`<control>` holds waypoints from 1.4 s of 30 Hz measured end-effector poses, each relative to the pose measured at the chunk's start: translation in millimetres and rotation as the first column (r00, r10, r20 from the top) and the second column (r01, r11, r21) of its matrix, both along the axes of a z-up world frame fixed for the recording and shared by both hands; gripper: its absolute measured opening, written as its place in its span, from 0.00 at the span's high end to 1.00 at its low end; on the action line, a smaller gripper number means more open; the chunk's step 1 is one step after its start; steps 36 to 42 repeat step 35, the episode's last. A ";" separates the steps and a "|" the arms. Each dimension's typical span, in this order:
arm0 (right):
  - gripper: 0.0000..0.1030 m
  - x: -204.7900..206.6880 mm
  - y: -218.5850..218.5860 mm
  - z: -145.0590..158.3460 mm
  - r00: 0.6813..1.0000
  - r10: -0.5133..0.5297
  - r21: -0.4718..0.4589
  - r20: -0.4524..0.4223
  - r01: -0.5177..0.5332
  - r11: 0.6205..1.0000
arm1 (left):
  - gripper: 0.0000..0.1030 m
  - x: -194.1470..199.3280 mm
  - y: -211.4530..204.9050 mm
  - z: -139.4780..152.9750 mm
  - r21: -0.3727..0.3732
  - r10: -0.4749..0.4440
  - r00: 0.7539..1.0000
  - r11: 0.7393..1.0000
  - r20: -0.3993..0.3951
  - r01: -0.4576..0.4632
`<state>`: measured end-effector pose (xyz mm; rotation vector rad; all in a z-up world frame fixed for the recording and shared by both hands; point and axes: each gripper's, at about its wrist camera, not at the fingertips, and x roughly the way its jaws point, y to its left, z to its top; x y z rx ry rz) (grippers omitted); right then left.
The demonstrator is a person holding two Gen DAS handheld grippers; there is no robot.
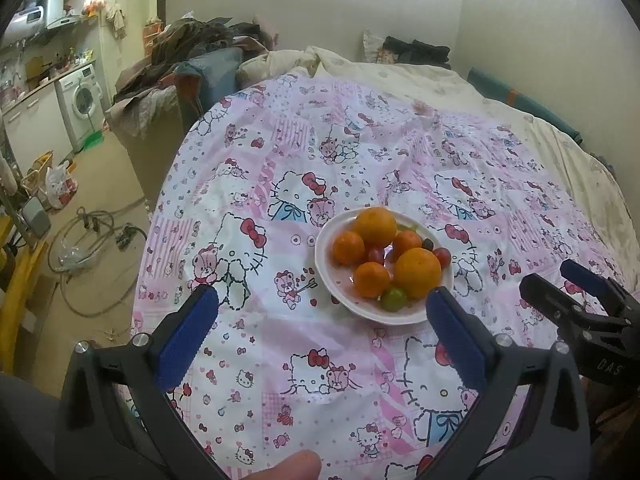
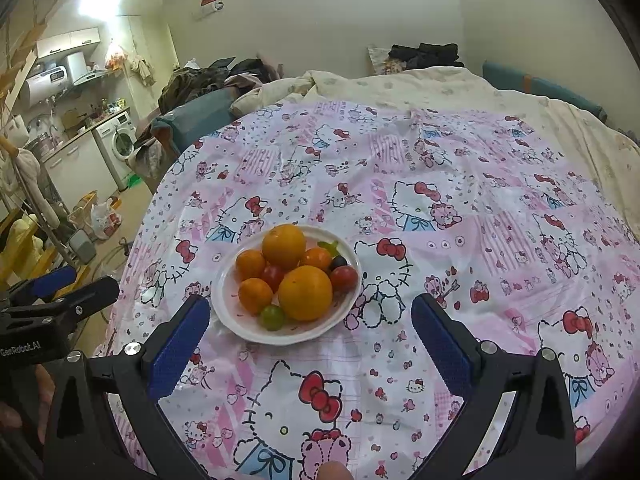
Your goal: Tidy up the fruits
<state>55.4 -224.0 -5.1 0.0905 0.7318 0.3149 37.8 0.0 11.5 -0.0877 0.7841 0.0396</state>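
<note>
A white plate (image 1: 326, 258) (image 2: 224, 294) sits on a pink Hello Kitty cloth. It holds two large oranges (image 1: 418, 273) (image 2: 305, 293), three small tangerines (image 1: 371, 279) (image 2: 255, 295), red cherry tomatoes (image 1: 442, 256) (image 2: 343, 278), a green tomato (image 1: 393, 299) (image 2: 273, 317) and a dark grape (image 1: 427, 243) (image 2: 338, 262). My left gripper (image 1: 322, 304) is open and empty, just short of the plate. My right gripper (image 2: 310, 312) is open and empty, straddling the plate's near edge; it also shows in the left wrist view (image 1: 560, 280).
The cloth (image 1: 304, 160) (image 2: 460, 200) covers a bed with a cream duvet (image 1: 400, 68) behind it. Piled clothes (image 1: 192, 48) lie at the back left. Floor with hoses (image 1: 92, 232), bags and a washing machine (image 1: 82, 100) lies to the left. My left gripper shows in the right wrist view (image 2: 76, 286).
</note>
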 end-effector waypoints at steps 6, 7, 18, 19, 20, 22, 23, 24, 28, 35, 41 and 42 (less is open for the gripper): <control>0.00 0.2 -1.4 0.5 1.000 -0.005 0.010 -0.003 0.005 1.000 | 0.00 -0.7 -1.0 0.6 0.008 -0.005 1.000 1.000 -0.004 0.005; 0.00 0.5 -1.5 0.4 1.000 -0.004 0.007 -0.002 0.004 1.000 | 0.00 -0.7 -1.2 0.5 0.007 -0.004 1.000 1.000 -0.003 0.004; 0.00 0.0 -1.7 1.4 1.000 -0.005 0.018 -0.014 0.005 1.000 | 0.00 0.2 -0.5 -1.9 -0.002 -0.007 1.000 1.000 -0.014 0.007; 0.00 -0.4 -1.3 1.6 1.000 -0.004 0.017 -0.013 0.005 1.000 | 0.00 0.2 -0.3 -1.9 -0.004 -0.009 1.000 1.000 -0.014 0.009; 0.00 -0.2 -1.3 1.5 1.000 -0.004 0.017 -0.013 0.004 1.000 | 0.00 0.3 -0.3 -1.8 -0.004 -0.009 1.000 1.000 -0.014 0.009; 0.00 0.0 -1.6 1.1 1.000 -0.005 0.018 -0.014 0.005 1.000 | 0.00 0.3 0.2 -2.6 -0.003 -0.008 1.000 1.000 -0.015 0.008; 0.00 -0.2 -1.4 1.4 1.000 -0.004 0.018 -0.015 0.005 1.000 | 0.00 0.2 0.4 -2.6 -0.003 -0.007 1.000 1.000 -0.015 0.007; 0.00 -0.1 -1.5 1.1 1.000 -0.005 0.018 -0.014 0.006 1.000 | 0.00 0.6 0.7 -3.4 -0.004 -0.007 1.000 1.000 -0.016 0.007; 0.00 -0.5 -1.2 1.3 1.000 -0.005 0.016 -0.012 0.005 1.000 | 0.00 0.9 1.0 -3.5 -0.004 -0.008 1.000 1.000 -0.015 0.008; 0.00 -0.3 0.1 0.7 1.000 -0.004 0.014 -0.011 0.004 1.000 | 0.00 -0.9 2.6 -5.3 -0.018 -0.007 1.000 1.000 -0.009 0.007; 0.00 -0.3 0.1 0.7 1.000 -0.004 0.014 -0.011 0.004 1.000 | 0.00 -0.9 2.6 -5.3 -0.018 -0.007 1.000 1.000 -0.009 0.007; 0.00 -0.3 0.1 0.7 1.000 -0.004 0.014 -0.011 0.004 1.000 | 0.00 -0.9 2.6 -5.3 -0.018 -0.007 1.000 1.000 -0.009 0.007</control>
